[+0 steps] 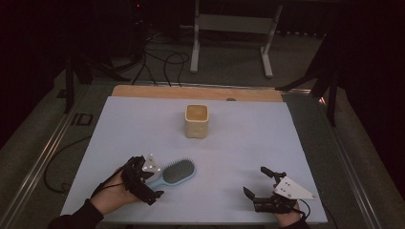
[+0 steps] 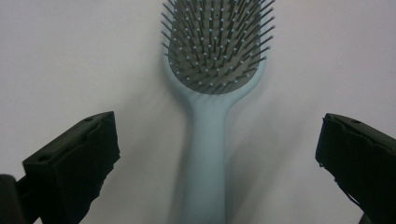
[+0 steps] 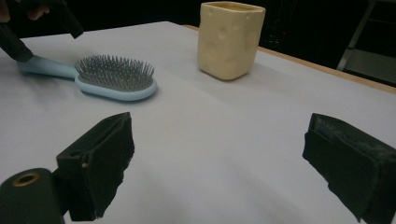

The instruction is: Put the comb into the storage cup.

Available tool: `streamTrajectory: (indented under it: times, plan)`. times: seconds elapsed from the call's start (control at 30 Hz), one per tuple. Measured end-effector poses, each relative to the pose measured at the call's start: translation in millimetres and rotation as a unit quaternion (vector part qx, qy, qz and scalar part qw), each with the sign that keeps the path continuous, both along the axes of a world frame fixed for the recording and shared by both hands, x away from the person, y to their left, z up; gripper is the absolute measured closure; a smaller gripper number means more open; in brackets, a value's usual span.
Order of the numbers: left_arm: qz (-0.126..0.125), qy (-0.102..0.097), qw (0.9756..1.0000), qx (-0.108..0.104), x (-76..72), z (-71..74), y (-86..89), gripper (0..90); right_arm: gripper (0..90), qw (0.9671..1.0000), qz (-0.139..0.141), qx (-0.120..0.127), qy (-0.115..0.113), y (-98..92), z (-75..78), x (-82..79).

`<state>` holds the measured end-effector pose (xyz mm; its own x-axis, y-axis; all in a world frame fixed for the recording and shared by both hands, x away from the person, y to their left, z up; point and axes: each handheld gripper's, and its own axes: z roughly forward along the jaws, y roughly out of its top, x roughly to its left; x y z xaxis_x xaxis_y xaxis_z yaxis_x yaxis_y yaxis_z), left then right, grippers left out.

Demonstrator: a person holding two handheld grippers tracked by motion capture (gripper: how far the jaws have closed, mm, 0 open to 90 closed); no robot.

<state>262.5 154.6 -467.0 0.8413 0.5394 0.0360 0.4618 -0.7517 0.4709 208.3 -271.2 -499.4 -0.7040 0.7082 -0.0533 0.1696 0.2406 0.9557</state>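
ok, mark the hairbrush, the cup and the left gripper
hairbrush [image 2: 205, 140], left gripper view, on its handle
cup [image 1: 197, 125], high view, on its front wall
left gripper [image 2: 217, 154], left gripper view, midway between its open jaws

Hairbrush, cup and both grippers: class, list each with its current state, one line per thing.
Hairbrush: lying flat on the table, bristles up, handle between the left jaws, not gripped.
Cup: upright, mouth open, standing apart from the brush.
Left gripper: open, astride the handle.
Right gripper: open, holding nothing.

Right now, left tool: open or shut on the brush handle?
Open. In the left gripper view the left tool has both black jaws spread wide, clear of the pale blue plastic hairbrush handle lying between them.
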Motion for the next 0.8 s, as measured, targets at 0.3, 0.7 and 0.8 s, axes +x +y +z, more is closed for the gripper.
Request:
streamTrajectory:
  times: [0.3, 0.7, 0.8]
  plan:
    - [-0.01, 0.024, 0.9993, 0.026, 7.5, -3.8, -10.6, 0.4, 8.5, 1.0, 0.001, -0.001, -0.001, 0.4, 0.4, -0.5]
    - [-0.016, 0.054, 0.9965, 0.062, 17.6, -6.1, -16.3, 5.0, 8.5, 1.0, 0.001, 0.001, -0.001, 0.2, 0.0, 0.0]
    - [-0.019, 0.062, 0.9956, 0.068, 19.4, -7.5, -16.8, 7.6, 8.5, 1.0, 0.002, 0.001, -0.001, 0.3, 0.0, 0.0]
